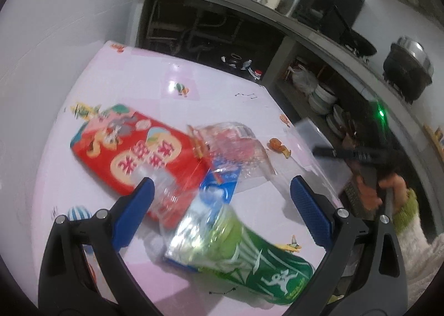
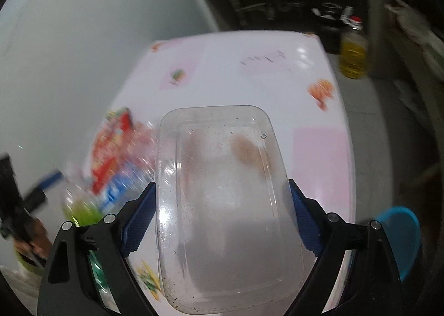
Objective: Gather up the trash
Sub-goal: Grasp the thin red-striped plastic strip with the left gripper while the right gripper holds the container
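Nearest, seen through the left wrist camera: left gripper [image 1: 222, 199] with jaws spread wide, nothing pinched, hovering over a heap of trash on the pink patterned table [image 1: 211, 85]. Just below and between the blue pads [image 1: 312, 209]: a green crushed bottle [image 1: 249, 257] lying on its side, its clear end over a blue wrapper [image 1: 222, 187]. A little further on: a red snack bag [image 1: 133, 155] lying flat, with a crumpled clear plastic wrap [image 1: 236, 143] touching its right end. Off to the right, past the table edge: the right gripper [image 1: 349, 153], dark and blurred, gripped by a hand [image 1: 383, 191] with a green and white sleeve. Beyond: a grey counter [image 1: 305, 27] with stacked plates [image 1: 322, 96] beneath and a black pot [image 1: 408, 69] on top. Through the right wrist camera: right gripper [image 2: 222, 218] opened wide around a clear plastic tray [image 2: 222, 205], blue pads seemingly touching both long sides, though hard to tell for certain whether pressed or merely alongside; tray held out above the table, its bottom smudged and speckled. Left of the tray: the same trash heap, heavily blurred. Right, below the table edge: a blue stool [image 2: 402, 235]. Farther off: a yellow oil bottle [image 2: 353, 55] on the floor.
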The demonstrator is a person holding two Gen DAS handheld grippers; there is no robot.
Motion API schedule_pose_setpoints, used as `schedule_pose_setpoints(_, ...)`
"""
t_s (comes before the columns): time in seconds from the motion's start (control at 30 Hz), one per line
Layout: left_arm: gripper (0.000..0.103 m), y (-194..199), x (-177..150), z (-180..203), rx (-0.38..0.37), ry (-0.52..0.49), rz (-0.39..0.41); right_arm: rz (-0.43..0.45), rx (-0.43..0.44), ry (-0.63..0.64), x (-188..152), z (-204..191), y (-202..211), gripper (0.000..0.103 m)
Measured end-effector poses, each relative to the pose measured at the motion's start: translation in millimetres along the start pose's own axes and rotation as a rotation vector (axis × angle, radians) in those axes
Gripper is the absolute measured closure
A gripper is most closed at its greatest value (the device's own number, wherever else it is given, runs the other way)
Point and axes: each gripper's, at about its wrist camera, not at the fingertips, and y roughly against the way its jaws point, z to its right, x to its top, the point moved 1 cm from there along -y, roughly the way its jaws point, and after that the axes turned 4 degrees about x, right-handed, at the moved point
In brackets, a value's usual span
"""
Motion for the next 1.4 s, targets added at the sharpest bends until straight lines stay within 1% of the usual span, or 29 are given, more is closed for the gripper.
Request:
schedule_pose_setpoints(0.13,0.01,-5,16,26,0.028,-0.142,-0.008,0.006,-0.109,0.025,-29,-7,5,0.016)
schedule_pose_setpoints(0.17,0.01,-10,20,40,0.051,-0.221,-0.013,0.009,-0.128,0.032,-34,-8,7,0.016)
schedule_pose_setpoints(0.2,0.01,-14,21,49,0.062,-0.273,-0.019,0.012,-0.15,0.041,-40,-10,8,0.016)
schedule_pose_setpoints(0.23,0.01,-21,23,64,0.09,-0.363,-0.026,0.015,-0.16,0.044,-43,-12,8,0.016)
schedule_pose_setpoints(0.27,0.011,-28,23,75,0.118,-0.431,-0.029,0.017,-0.166,0.045,-47,-13,9,0.016)
schedule_pose_setpoints(0.33,0.011,-42,22,93,0.145,-0.541,-0.058,0.024,-0.177,0.044,-54,-13,10,0.016)
schedule_pose_setpoints(0.37,0.011,-57,18,105,0.157,-0.621,-0.1,0.027,-0.182,0.039,-57,-12,9,0.016)
schedule_pose_setpoints(0.4,0.011,-67,16,112,0.164,-0.664,-0.127,0.028,-0.182,0.034,-58,-11,9,0.016)
schedule_pose_setpoints(0.43,0.011,-81,11,121,0.184,-0.735,-0.163,0.029,-0.18,0.029,-60,-10,9,0.016)
schedule_pose_setpoints(0.47,0.011,-90,8,126,0.199,-0.783,-0.181,0.03,-0.18,0.022,-61,-9,9,0.016)
schedule_pose_setpoints(0.53,0.011,-114,-4,137,0.256,-0.923,-0.227,0.033,-0.19,0.016,-63,-6,11,0.016)
schedule_pose_setpoints(0.63,0.011,-136,-13,144,0.34,-1.064,-0.261,0.04,-0.203,0.01,-65,-4,14,0.016)
schedule_pose_setpoints(0.7,0.021,-149,-18,148,0.377,-1.146,-0.293,0.043,-0.198,-0.002,-66,-1,16,0.016)
schedule_pose_setpoints(0.73,0.022,-154,-19,148,0.397,-1.174,-0.309,0.044,-0.197,-0.008,-67,1,17,0.016)
schedule_pose_setpoints(0.77,0.026,-160,-20,148,0.425,-1.209,-0.326,0.044,-0.195,-0.013,-68,2,17,0.016)
schedule_pose_setpoints(0.8,0.03,-164,-20,148,0.444,-1.235,-0.333,0.043,-0.192,-0.017,-69,4,17,0.016)
schedule_pose_setpoints(0.83,0.031,-167,-21,149,0.461,-1.262,-0.336,0.043,-0.188,-0.021,-69,5,17,0.016)
schedule_pose_setpoints(0.93,0.044,-168,-21,152,0.464,-1.277,-0.35,0.042,-0.185,-0.027,-71,6,16,0.016)
schedule_pose_setpoints(1.0,0.057,-169,-19,153,0.46,-1.26,-0.353,0.042,-0.181,-0.034,-73,7,16,0.016)
schedule_pose_setpoints(1.03,0.06,-168,-18,153,0.455,-1.25,-0.355,0.042,-0.177,-0.037,-74,8,15,0.016)
schedule_pose_setpoints(1.1,0.075,-166,-15,152,0.443,-1.221,-0.355,0.043,-0.174,-0.041,-75,8,15,0.016)
schedule_pose_setpoints(1.13,0.08,-164,-13,151,0.436,-1.21,-0.351,0.043,-0.171,-0.042,-75,8,15,0.016)
schedule_pose_setpoints(1.17,0.086,-163,-12,150,0.436,-1.204,-0.346,0.045,-0.169,-0.043,-76,8,15,0.016)
schedule_pose_setpoints(1.3,0.098,-150,-4,148,0.441,-1.178,-0.278,0.054,-0.162,-0.042,-77,7,16,0.016)
schedule_pose_setpoints(1.4,0.102,-136,8,145,0.441,-1.13,-0.214,0.063,-0.155,-0.043,-77,7,18,0.016)
